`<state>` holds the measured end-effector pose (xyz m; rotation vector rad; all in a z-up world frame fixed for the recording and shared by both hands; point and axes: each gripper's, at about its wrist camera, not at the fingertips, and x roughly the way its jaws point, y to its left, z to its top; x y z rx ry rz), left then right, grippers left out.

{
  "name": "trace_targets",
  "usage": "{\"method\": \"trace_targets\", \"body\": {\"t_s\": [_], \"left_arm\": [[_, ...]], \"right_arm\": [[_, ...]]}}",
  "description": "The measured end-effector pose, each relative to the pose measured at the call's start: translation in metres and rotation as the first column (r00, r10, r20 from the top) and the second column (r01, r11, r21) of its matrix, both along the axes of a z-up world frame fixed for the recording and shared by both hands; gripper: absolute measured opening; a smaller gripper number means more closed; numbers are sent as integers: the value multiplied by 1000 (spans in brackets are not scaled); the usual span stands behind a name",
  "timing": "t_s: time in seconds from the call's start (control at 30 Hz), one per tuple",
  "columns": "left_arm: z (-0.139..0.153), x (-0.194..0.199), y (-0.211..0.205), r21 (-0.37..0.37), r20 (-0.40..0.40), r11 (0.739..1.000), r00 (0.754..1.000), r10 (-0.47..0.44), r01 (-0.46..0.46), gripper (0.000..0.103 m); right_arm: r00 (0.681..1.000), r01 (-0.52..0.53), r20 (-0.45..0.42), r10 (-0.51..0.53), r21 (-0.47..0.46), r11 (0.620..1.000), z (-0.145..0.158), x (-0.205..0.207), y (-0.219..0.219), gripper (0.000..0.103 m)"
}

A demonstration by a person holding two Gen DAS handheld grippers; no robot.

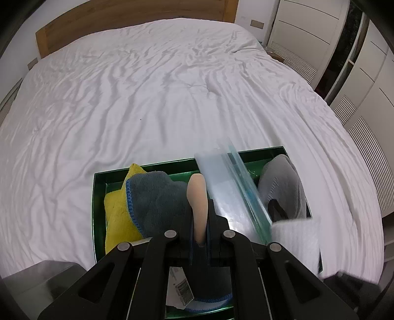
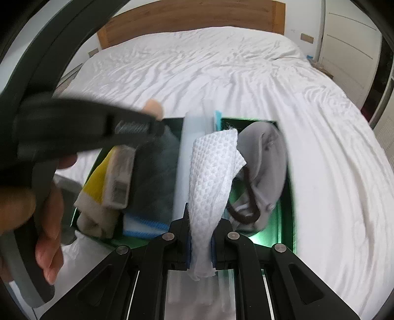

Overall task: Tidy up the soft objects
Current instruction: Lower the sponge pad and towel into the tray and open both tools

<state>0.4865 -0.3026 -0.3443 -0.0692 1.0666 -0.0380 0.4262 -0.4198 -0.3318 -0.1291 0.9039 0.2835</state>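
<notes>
Your left gripper (image 1: 200,221) is clenched on a peach-coloured soft strip (image 1: 197,197) that stands up between its fingers. Your right gripper (image 2: 200,242) grasps a white waffle-weave cloth (image 2: 211,172) hanging over the box. Below the left gripper a small white printed label (image 1: 182,288) shows, its text too small to read. Embossed writing on the left gripper's body in the right wrist view is blurred beyond reading.

Just ahead on the bed, a dark green rectangular box (image 1: 98,192) is split by a clear plastic divider (image 1: 221,187). One side holds a yellow cloth (image 1: 118,216) under a grey cloth with blue stitched edge (image 1: 157,199); the other holds a grey fabric cap (image 2: 263,157). Beyond, the rumpled white duvet (image 1: 147,93) reaches a wooden headboard (image 1: 138,22).
</notes>
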Motion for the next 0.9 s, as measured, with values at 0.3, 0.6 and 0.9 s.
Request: {"method": "trace_targets", "body": {"t_s": [0.3,0.6,0.9], "left_arm": [[3,-11,-6,20,22,1000,1000,-11,10,5],[11,-24,-12,48,55,999,998,-10,7,5],[0,-26,-9,63,29,998,1000,11,-13,5]], "right_arm": [[998,30,53,-28,-39,999,18,17,-3,10],[997,39,74,-35,-51,998,19,23,-5,10],[997,31,72,-25,-77,997,22,37,-6,11]]}}
